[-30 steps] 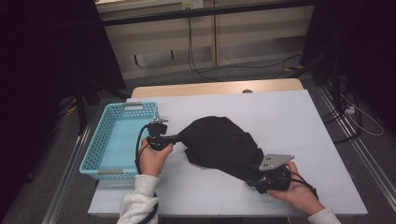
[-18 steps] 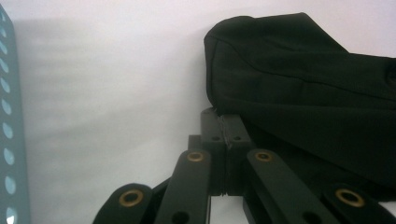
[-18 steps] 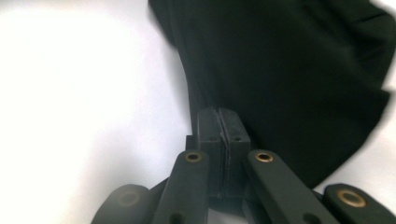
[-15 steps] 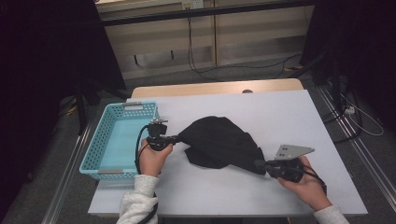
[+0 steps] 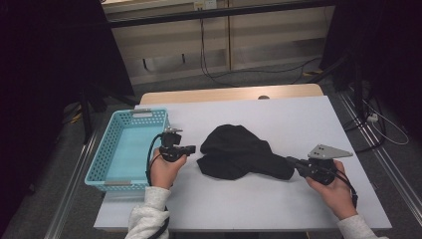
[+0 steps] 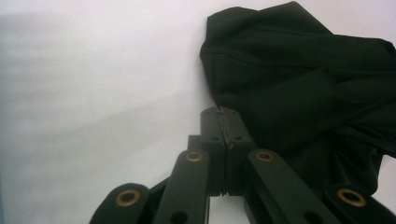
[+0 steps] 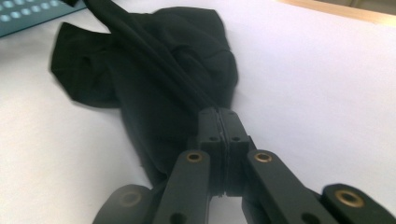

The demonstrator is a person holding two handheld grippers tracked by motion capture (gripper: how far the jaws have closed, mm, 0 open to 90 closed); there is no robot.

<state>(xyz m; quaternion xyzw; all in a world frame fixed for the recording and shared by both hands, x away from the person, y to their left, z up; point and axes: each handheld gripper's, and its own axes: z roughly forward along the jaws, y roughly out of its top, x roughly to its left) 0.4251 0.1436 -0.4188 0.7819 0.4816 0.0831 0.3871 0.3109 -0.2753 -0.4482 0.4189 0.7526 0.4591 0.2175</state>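
– Where is the black cloth (image 5: 239, 154)?

– Bunched mid-table, right of the blue basket (image 5: 119, 149). The high view shows both at once; the right gripper view catches just a basket corner.

– And the grippers?

– The right gripper (image 7: 219, 114) has its jaws pinched on a taut fold at the cloth's right end, hand low near the table's near edge. The left gripper (image 6: 220, 112) is closed at the cloth's left edge; whether it holds fabric, I cannot tell.

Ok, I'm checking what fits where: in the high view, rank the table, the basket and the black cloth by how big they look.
1. Table, by far the largest.
2. Basket.
3. Black cloth, close to the basket in spread, so that order is unsure.
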